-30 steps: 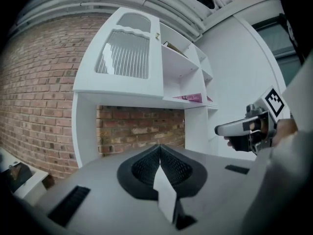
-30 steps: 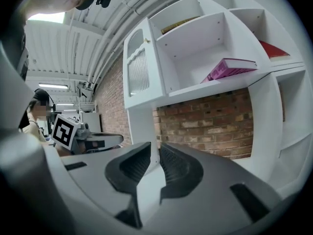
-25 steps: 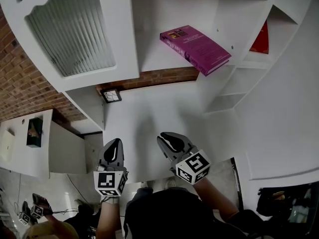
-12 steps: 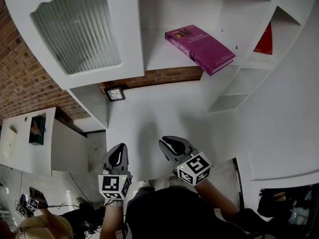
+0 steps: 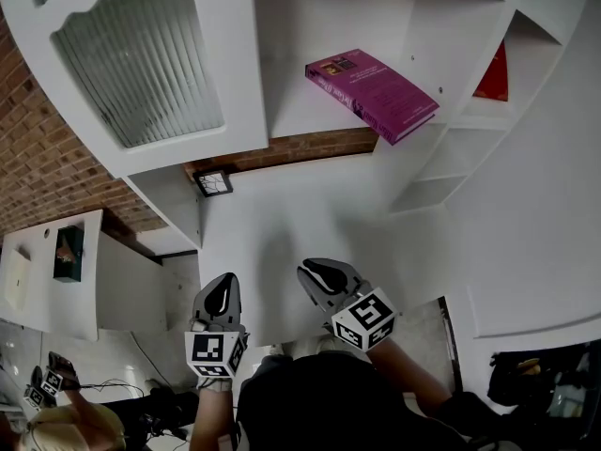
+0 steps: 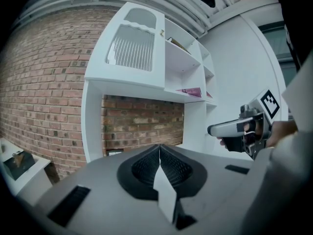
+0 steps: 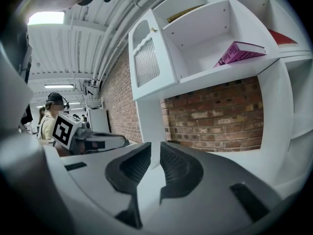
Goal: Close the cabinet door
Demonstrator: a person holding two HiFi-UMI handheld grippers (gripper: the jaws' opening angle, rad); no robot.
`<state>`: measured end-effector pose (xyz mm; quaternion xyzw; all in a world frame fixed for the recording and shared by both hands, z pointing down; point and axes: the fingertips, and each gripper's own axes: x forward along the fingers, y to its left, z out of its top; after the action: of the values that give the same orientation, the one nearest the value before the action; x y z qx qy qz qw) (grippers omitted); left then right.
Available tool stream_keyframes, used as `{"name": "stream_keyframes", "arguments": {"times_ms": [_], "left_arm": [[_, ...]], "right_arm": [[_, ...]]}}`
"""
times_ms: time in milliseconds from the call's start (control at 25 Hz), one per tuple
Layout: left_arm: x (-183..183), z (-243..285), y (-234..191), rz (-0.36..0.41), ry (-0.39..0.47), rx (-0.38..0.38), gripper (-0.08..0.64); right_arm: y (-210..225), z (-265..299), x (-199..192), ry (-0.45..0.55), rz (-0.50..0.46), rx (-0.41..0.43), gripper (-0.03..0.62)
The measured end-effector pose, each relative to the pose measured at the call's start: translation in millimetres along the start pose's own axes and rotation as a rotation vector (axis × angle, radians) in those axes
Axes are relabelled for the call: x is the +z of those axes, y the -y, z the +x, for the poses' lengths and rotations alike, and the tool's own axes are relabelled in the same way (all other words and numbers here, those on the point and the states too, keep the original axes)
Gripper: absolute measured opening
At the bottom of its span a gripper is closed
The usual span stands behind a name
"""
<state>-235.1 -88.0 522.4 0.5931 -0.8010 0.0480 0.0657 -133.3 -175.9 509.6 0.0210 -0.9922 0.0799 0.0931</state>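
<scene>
Brick wall (image 5: pixel 42 172): red brick, running behind the cabinet and away to the left.
Cabinet (image 5: pixel 324 12): a tall white unit against the wall, with an upper compartment, a recess below that shows the brick, and a column of small open shelves on the right.
Cabinet door (image 5: pixel 235 59): white, with a ribbed pane (image 6: pixel 131 53) under a scalloped top edge and a small knob on its right edge. It stands open at the far left, swung clear of the upper compartment, which lies uncovered on its right. Neither hand-held gripper touches it.
Worktop (image 5: pixel 310 219): the white surface under the upper compartment, bare in the middle.
Left hand-held gripper (image 5: pixel 221 289): held about level over the near edge of the worktop, below the door and well apart from it. Its jaws are pressed together with nothing between them.
Right hand-held gripper (image 5: pixel 319 272): just beside the left one, not touching it, also pointing toward the recess. Its jaws stand a narrow slit apart, and only the white cabinet post shows through the gap; it holds nothing.
Book (image 5: pixel 371 92): purple, lying flat and at a slant on the floor of the open compartment, right of the door.
Red item (image 5: pixel 493 73): in a small compartment on the right; what it is cannot be told.
Dark-framed square (image 5: pixel 212 181): small, at the far left of the recess, against the brick.
</scene>
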Motion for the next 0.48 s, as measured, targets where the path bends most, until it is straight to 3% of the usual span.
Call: {"name": "stream_keyframes", "arguments": {"times_ms": [480], "left_arm": [[1, 13, -7, -0.005, 0.008, -0.018, 0.009]], "right_arm": [[13, 6, 2, -0.010, 0.005, -0.031, 0.061]]}}
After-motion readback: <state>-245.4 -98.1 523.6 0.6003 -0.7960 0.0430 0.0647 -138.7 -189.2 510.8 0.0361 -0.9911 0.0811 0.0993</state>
